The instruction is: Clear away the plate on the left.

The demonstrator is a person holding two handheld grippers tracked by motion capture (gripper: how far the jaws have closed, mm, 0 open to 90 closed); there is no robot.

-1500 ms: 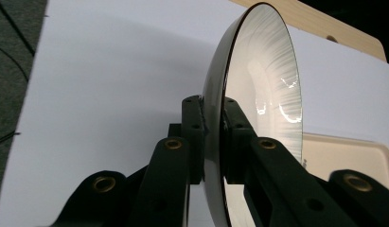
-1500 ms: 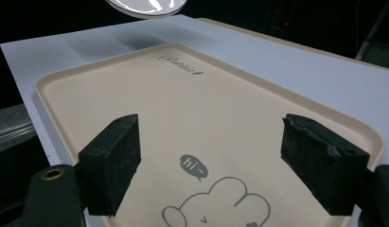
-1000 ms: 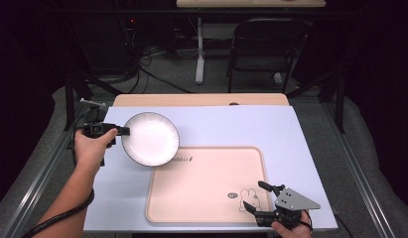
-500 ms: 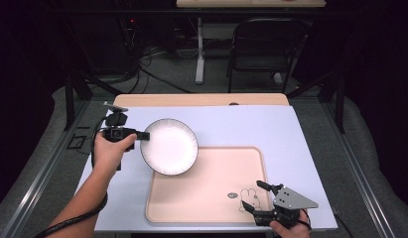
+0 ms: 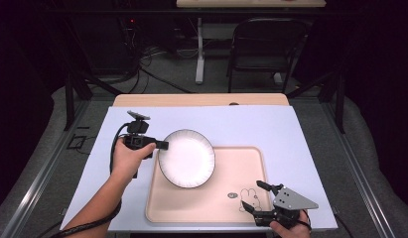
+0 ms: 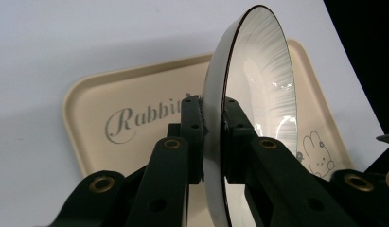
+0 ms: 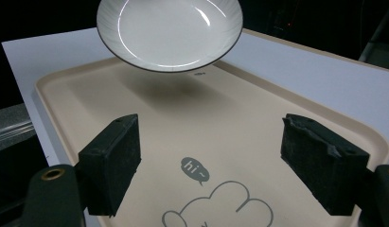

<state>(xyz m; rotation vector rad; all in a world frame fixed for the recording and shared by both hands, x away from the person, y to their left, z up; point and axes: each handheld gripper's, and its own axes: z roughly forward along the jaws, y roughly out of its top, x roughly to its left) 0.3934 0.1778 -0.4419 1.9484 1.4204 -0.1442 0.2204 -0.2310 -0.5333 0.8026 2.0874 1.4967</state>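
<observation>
A white plate (image 5: pixel 186 157) with a dark rim hangs in the air over the left part of the beige tray (image 5: pixel 231 208). My left gripper (image 5: pixel 162 145) is shut on the plate's left rim; in the left gripper view the plate (image 6: pixel 258 109) stands edge-on, pinched where that gripper (image 6: pixel 212 130) closes on it. In the right gripper view the plate (image 7: pixel 169 33) floats above the tray (image 7: pixel 258 118), casting a shadow. My right gripper (image 5: pixel 255 197) rests at the tray's front right corner, jaws wide apart over the rabbit drawing (image 7: pixel 216 208), with nothing between them (image 7: pixel 208 161).
The tray lies on a white-covered table (image 5: pixel 241 126) with a wooden strip along the far edge. A black chair (image 5: pixel 263 47) and table legs stand beyond. A cable (image 5: pixel 87 225) trails along my left forearm.
My left gripper has carried the plate to the right and slightly nearer, from the table's left side to above the tray. The right gripper has stayed still.
</observation>
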